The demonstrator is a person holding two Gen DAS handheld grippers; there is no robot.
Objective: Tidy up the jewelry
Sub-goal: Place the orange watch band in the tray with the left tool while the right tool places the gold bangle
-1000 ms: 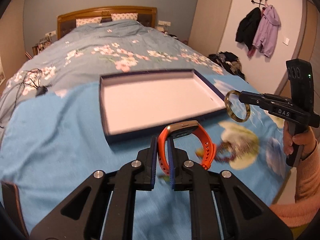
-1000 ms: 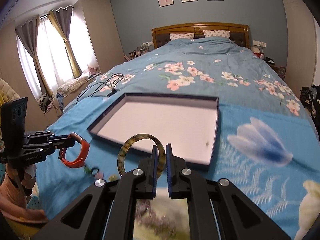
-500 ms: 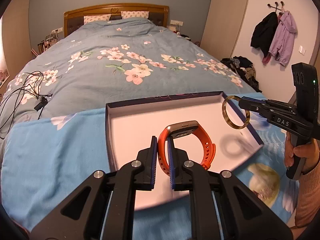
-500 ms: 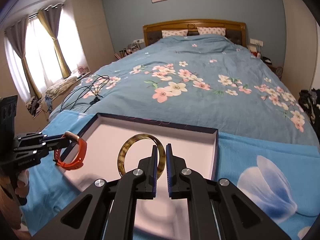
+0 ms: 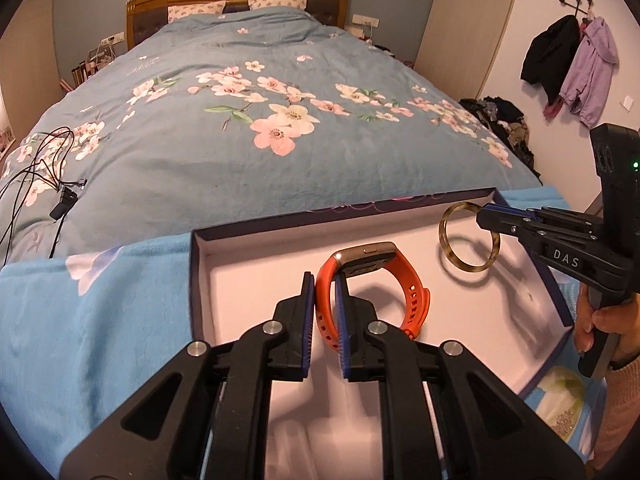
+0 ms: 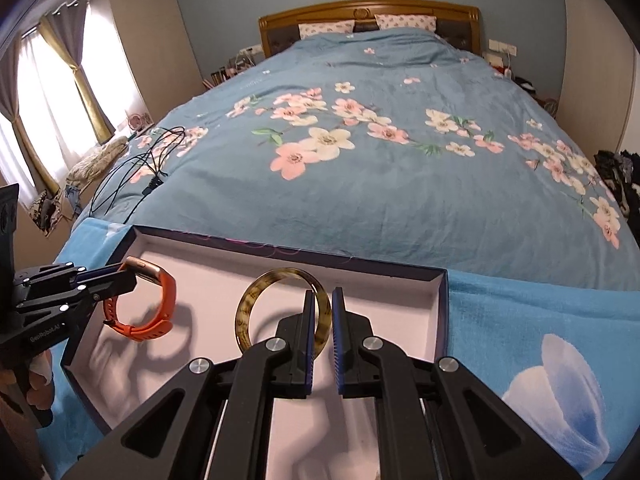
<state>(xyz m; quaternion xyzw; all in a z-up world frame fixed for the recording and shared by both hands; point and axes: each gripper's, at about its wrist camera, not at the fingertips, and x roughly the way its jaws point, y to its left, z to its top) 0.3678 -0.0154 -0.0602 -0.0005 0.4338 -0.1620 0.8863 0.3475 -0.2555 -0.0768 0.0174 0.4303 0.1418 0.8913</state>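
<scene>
While the orange watch (image 5: pixel 372 292) hangs pinched by its strap between the pads of my left gripper (image 5: pixel 325 312), it sits over the left half of the open box (image 5: pixel 199 280), above the pale floor and casting a shadow there. I judge it clear of the bottom, though the fisheye makes that gap hard to read. My right gripper (image 6: pixel 320 320) is clamped on the rim of the mottled amber bangle (image 6: pixel 256 300), which stands upright over the middle-right part of the same box, near the far wall and apart from the watch.

Both pieces are carried and over their container, so I take the step in hand to be the placing itself. Next I need to lower each hand until its piece rests on the box floor, then ease the jaws apart and draw back without dragging anything. I would keep the two apart so they do not knock together, and lay the bangle flat rather than on edge, since it would likely roll.

Around the box lies a light blue blanket (image 6: pixel 540 320) at the foot of a bed with a floral duvet (image 6: pixel 380 160); black cables (image 6: pixel 132 176) trail off to the left.
</scene>
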